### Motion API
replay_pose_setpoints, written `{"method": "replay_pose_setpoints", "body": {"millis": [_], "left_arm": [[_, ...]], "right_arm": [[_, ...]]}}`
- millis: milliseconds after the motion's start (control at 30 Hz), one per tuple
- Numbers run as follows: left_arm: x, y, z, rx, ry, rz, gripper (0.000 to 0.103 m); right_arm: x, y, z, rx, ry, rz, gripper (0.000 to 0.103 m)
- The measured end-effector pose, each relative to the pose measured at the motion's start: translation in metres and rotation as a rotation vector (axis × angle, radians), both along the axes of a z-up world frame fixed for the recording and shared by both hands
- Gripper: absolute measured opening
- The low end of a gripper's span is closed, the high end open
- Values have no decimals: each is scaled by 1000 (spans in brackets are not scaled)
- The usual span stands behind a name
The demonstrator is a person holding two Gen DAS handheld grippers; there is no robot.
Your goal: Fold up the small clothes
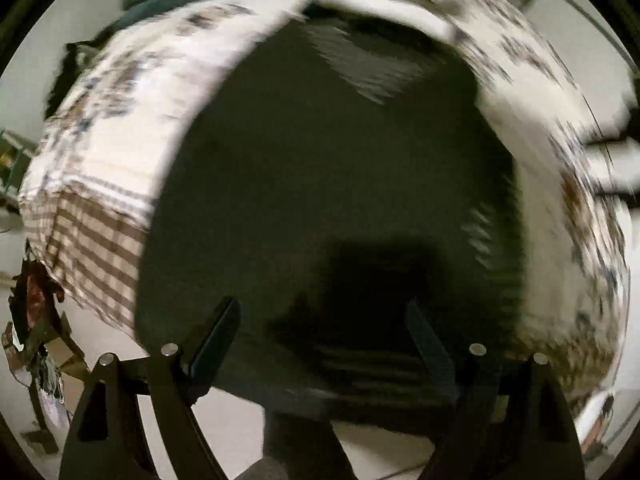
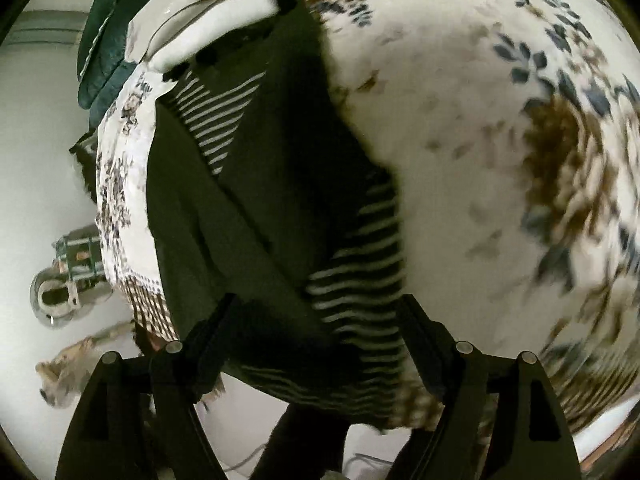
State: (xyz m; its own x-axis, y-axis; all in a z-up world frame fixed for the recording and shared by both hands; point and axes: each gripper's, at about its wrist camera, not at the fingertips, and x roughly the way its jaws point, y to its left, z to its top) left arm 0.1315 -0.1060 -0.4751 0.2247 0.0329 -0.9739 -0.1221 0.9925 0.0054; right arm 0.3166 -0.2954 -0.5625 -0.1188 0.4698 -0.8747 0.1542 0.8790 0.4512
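Two grippers in view, one per camera; both views smeared by motion, the left wrist view the worse.

Largest item: floral bedspread [image 2: 460,128], cream with blue and brown sprays, spread ahead of and to the right of the right gripper's fingers; checked brown border [image 1: 92,248] hanging at the bed edge, left of the left gripper's fingers; same bedspread [image 1: 132,128] flanking the garment on both sides in the left wrist view.

Next: dark garment [image 2: 248,200], laid flat on the bedspread directly ahead of the right fingers, with two white-striped sections, one far ahead and left, one close in by the right-hand finger; near hem running across between the fingers. In the left wrist view, same dark garment [image 1: 320,184] filling the space ahead of the fingers, stripes faint through blur.

Beyond the garment: dark green bedding [image 2: 104,48] and a pale pillow [image 2: 208,12], far ahead and left of the right fingers.

Left of the bed, on pale floor: metal pot-like object [image 2: 56,300]; identity uncertain.

Left gripper [image 1: 324,312]: fingers spread wide, nothing between them, tips over the garment's near part; contact not determinable.

Right gripper [image 2: 320,312]: fingers spread wide, straddling the hem, not clamped.
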Motion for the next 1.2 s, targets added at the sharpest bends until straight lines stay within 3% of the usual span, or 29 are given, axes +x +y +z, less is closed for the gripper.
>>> {"method": "replay_pose_setpoints", "body": {"millis": [200, 400, 500, 533, 600, 633, 667, 867, 1033, 1067, 1100, 1133, 1200], "left_arm": [[-16, -133, -46, 13, 125, -88, 85], [-18, -190, -109, 66, 206, -102, 85], [-11, -198, -130, 141, 214, -104, 84], [-8, -199, -132, 156, 199, -106, 78], [-4, -201, -126, 174, 166, -108, 42], [-3, -201, -120, 219, 151, -108, 11], [-2, -201, -115, 238, 142, -106, 5], [-5, -171, -72, 186, 78, 6, 4], [-11, -154, -44, 162, 50, 73, 4], [-9, -149, -41, 157, 45, 86, 4], [-8, -146, -35, 149, 36, 102, 4], [-10, -141, -33, 137, 32, 113, 4], [-13, -130, -21, 111, 10, 146, 4]], "right_arm": [[37, -68, -36, 15, 43, 96, 81], [79, -92, -75, 100, 71, 127, 81], [112, -84, -93, 188, 69, 140, 81], [123, -78, -99, 214, 69, 141, 81], [143, -65, -108, 254, 70, 137, 81], [155, -57, -114, 274, 69, 135, 81], [167, -47, -120, 292, 68, 132, 81], [225, 12, -150, 361, 74, 133, 81], [244, 61, -185, 397, 154, 135, 80], [244, 69, -186, 402, 163, 145, 68], [244, 79, -185, 384, 164, 174, 39], [242, 87, -179, 325, 142, 200, 16], [239, 97, -164, 289, 105, 232, 11]]}}
